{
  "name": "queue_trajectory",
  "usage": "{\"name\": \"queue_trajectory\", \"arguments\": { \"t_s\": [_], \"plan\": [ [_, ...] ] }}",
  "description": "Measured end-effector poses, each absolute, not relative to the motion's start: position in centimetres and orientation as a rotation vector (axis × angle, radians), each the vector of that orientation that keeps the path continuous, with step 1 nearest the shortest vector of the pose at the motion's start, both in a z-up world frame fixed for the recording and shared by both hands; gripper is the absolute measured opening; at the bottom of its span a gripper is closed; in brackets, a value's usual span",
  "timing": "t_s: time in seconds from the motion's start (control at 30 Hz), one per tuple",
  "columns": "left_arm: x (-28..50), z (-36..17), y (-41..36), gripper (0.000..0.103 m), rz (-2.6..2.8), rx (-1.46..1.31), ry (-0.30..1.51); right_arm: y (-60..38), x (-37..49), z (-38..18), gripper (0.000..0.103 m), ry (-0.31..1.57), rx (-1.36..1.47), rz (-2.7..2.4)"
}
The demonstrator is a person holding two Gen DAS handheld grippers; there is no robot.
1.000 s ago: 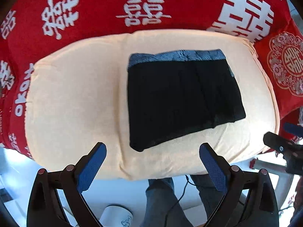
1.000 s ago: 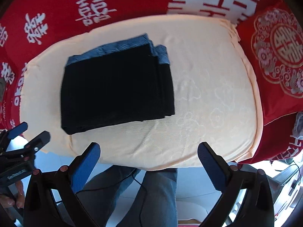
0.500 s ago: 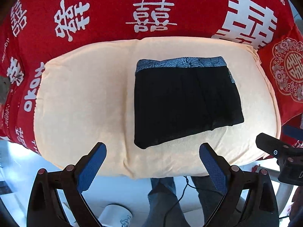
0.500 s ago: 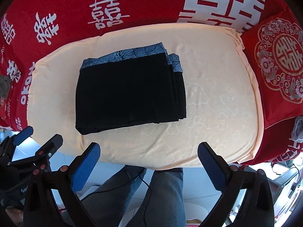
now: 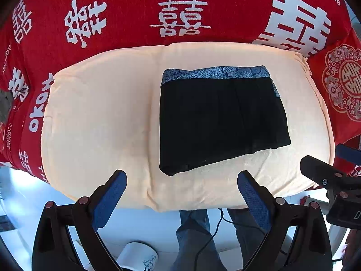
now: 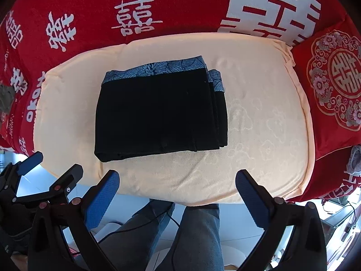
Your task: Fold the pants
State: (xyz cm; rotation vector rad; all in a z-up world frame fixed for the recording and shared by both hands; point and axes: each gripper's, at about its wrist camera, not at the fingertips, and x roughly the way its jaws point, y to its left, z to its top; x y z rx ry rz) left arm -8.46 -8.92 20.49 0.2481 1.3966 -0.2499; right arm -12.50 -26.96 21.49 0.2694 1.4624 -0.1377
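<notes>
A red blanket (image 5: 126, 52) with white characters covers the couch, and a cream cushion (image 5: 94, 122) lies on it. On the cushion, toward its right half, rest the pants (image 5: 221, 119), folded into a compact black block with the patterned blue waistband (image 6: 158, 68) along the cushion's far side. The block's long axis runs left to right across the cushion. Both tools hang off the cushion's near edge, clear of the cloth: left gripper (image 5: 181, 186) and right gripper (image 6: 177, 185), fingers spread wide and empty. The folding looks finished; the left gripper sits nearer the block's near corner.
</notes>
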Motion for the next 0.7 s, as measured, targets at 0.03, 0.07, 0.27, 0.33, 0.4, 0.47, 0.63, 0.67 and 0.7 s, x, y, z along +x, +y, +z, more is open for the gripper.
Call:
{"name": "queue_trajectory", "arguments": {
  "t_s": [0.03, 0.07, 0.27, 0.33, 0.4, 0.47, 0.63, 0.67, 0.7],
  "plan": [
    [-8.46, 20.45, -8.91, 0.099, -0.249, 0.247, 1.398, -26.93, -12.47, 21.48, 0.103, 1.464, 0.269, -0.137],
    [-8.43, 20.43, -8.9, 0.099, -0.25, 0.244, 1.401, -26.89, -12.52, 21.49, 0.103, 1.464, 0.269, -0.139],
    [-8.31, 20.45, -8.84, 0.099, -0.253, 0.24, 1.401, -26.91, -12.4, 21.42, 0.103, 1.47, 0.265, -0.138],
    [-8.25, 20.4, -8.83, 0.099, -0.254, 0.238, 1.406, -26.92, -12.29, 21.42, 0.103, 1.471, 0.26, -0.136],
    [-8.22, 20.31, -8.89, 0.099, -0.253, 0.238, 1.412, -27.02, -12.17, 21.37, 0.103, 1.47, 0.257, -0.133],
    [-8.23, 20.23, -8.97, 0.099, -0.252, 0.241, 1.415, -27.06, -12.07, 21.35, 0.103, 1.47, 0.257, -0.131],
    [-8.19, 20.1, -9.11, 0.099, -0.26, 0.24, 1.425, -27.21, -11.98, 21.32, 0.103, 1.472, 0.257, -0.132],
    [-8.17, 20.06, -9.11, 0.099, -0.262, 0.238, 1.428, -27.24, -11.96, 21.32, 0.103, 1.473, 0.258, -0.133],
    [-8.18, 20.03, -9.1, 0.099, -0.263, 0.238, 1.428, -27.29, -11.92, 21.29, 0.103, 1.474, 0.257, -0.133]
  ]
}}
